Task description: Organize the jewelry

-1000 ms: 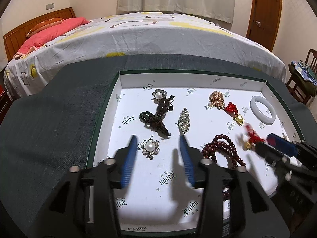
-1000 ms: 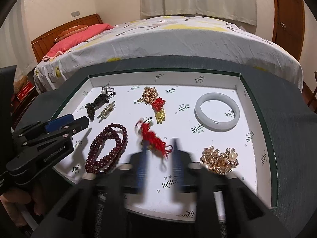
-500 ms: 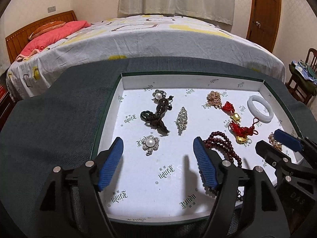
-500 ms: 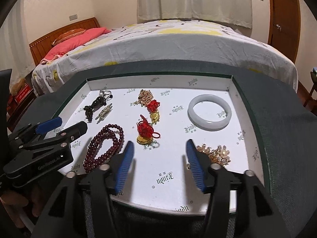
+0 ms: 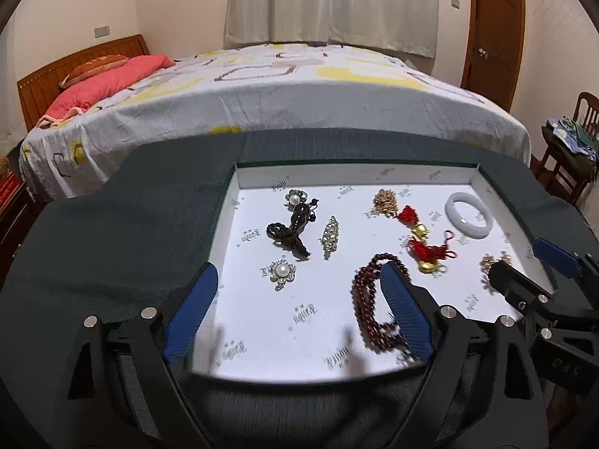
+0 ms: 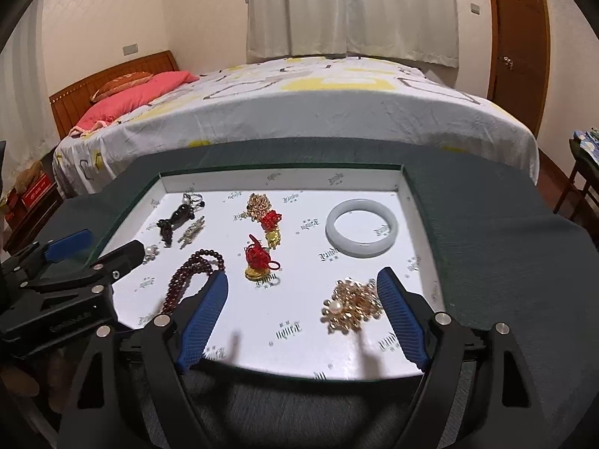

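Ahead of me stands a bed [image 5: 284,86] under a white cover patterned in yellow and grey; a pink pillow [image 5: 108,84] lies against its wooden headboard [image 5: 75,63] at the left; pale curtains [image 5: 333,3] hang on the far wall; a brown wooden door [image 5: 494,30] stands closed at the right, with a wooden chair [image 5: 572,149] heaped with cloth nearby; the walls are cream.

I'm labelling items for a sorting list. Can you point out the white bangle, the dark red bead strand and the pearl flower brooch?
white bangle [image 6: 361,254], right wrist view, near rim of ring.
dark red bead strand [image 5: 360,292], left wrist view, left run of beads.
pearl flower brooch [image 5: 281,270], left wrist view, centre pearl.
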`<state>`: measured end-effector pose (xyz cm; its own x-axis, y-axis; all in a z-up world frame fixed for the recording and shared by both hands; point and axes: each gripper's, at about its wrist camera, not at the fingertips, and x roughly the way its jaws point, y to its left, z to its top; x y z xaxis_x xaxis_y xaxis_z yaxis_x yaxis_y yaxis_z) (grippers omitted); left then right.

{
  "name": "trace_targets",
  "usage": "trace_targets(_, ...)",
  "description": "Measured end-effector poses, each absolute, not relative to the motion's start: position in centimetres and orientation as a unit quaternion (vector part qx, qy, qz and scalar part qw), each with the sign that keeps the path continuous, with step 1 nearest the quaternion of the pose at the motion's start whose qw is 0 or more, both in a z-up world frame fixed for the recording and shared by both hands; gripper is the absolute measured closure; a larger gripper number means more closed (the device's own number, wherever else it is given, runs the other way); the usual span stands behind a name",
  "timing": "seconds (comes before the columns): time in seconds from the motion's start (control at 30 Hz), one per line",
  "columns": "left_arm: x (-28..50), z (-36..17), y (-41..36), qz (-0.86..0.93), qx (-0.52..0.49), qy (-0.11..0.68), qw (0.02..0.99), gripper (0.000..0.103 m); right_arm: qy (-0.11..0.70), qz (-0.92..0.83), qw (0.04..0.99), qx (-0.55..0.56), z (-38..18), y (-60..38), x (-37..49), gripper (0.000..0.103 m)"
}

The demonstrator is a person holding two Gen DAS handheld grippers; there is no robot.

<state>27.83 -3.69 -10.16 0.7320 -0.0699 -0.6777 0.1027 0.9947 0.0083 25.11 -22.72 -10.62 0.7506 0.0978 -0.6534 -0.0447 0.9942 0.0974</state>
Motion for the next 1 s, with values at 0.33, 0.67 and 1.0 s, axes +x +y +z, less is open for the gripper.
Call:
trace_targets(0.33,18.5,-4.9,-2.2,-0.032,-0.002,0.338,0.941,0.014,0.323,0.037,0.945,0.041,-5.6,-23.9,16.4,0.024)
trace_targets(0.67,9.6,0.5,-1.1,-0.016,-0.005,0.282,0.959,0.011,0.276,0.042,0.960,0.024,-0.7,-24.1,8.6,0.021)
trace_targets(1.0,4.3,3.9,-0.9,-0.014,-0.002,0.251,0.968,0.009,0.238,0.038,0.970,0.016,2.3,-23.8,4.1,0.021)
